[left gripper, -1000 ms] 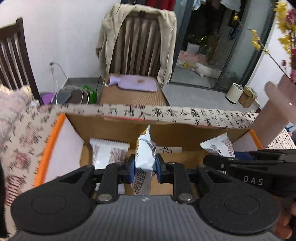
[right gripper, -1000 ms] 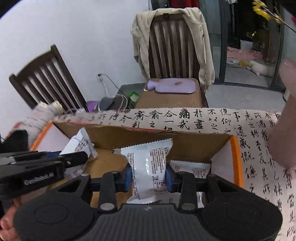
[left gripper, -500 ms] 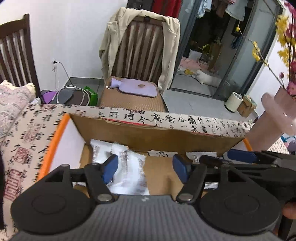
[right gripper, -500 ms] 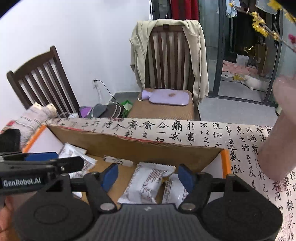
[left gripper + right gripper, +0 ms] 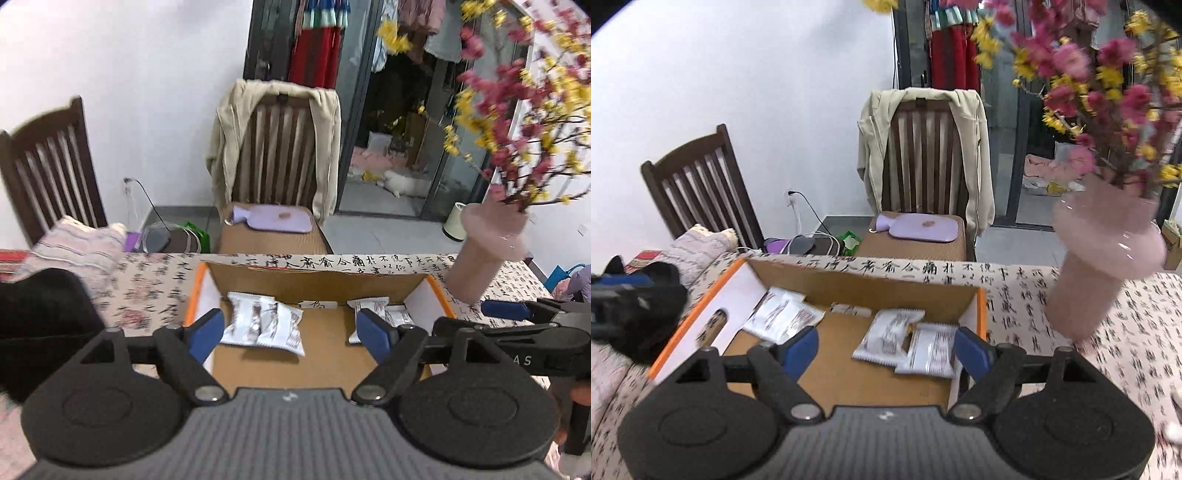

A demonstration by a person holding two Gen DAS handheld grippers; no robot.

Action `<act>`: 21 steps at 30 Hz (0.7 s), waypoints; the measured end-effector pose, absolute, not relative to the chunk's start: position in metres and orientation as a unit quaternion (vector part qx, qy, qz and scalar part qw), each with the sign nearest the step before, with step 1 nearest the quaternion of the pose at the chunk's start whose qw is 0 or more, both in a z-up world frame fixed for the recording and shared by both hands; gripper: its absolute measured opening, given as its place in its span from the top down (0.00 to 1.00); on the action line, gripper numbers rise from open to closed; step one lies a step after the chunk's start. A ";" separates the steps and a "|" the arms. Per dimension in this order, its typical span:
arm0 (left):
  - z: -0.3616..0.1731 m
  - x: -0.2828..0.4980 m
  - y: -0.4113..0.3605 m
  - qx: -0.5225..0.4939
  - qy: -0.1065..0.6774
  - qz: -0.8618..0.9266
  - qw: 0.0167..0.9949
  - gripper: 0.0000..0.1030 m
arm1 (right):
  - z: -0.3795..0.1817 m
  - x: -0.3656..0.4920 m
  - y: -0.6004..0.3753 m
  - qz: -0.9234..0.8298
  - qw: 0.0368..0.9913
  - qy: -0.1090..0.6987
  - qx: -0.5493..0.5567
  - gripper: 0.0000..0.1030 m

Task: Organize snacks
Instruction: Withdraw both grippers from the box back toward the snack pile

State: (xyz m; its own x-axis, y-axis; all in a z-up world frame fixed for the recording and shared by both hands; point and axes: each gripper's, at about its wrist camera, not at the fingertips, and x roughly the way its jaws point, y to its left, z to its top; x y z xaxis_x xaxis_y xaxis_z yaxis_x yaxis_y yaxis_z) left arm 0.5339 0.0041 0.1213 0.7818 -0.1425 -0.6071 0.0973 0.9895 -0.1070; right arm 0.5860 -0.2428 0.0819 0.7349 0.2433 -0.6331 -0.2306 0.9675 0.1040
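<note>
An open cardboard box (image 5: 314, 282) (image 5: 864, 284) with orange-edged white side flaps sits on the table. White snack packets lie flat on its floor: a left pile (image 5: 264, 323) (image 5: 783, 314) and a right pile (image 5: 373, 308) (image 5: 908, 341). My left gripper (image 5: 291, 332) hovers above and in front of the box, jaws still opening, nothing between them. My right gripper (image 5: 886, 349) hangs likewise over the box's right half, jaws opening and empty. In the left wrist view the right gripper (image 5: 517, 321) shows at the right edge.
A pink vase (image 5: 1104, 266) (image 5: 487, 251) with red and yellow blossoms stands just right of the box. The table wears a calligraphy-print cloth (image 5: 1015, 295). Beyond it stand two wooden chairs, one with a beige jacket (image 5: 273, 144) and a lilac hot-water bottle (image 5: 273, 219). A black object (image 5: 40, 317) lies left.
Both grippers let go of their white packets, which now lie in the box. Both jaws spread wide, and both grippers rose and drew back from the box.
</note>
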 end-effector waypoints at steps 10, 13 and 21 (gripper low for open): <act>0.150 0.374 0.007 -0.014 0.275 -0.064 0.959 0.03 | 0.101 0.449 -0.257 0.127 0.951 0.283 -0.009 0.06; 0.136 0.330 0.008 -0.013 0.273 -0.061 0.960 0.01 | 0.105 0.405 -0.260 0.130 0.957 0.258 -0.023 0.06; 0.095 0.226 0.024 -0.003 0.232 -0.024 0.972 0.00 | 0.095 0.285 -0.263 0.149 0.969 0.196 -0.035 0.00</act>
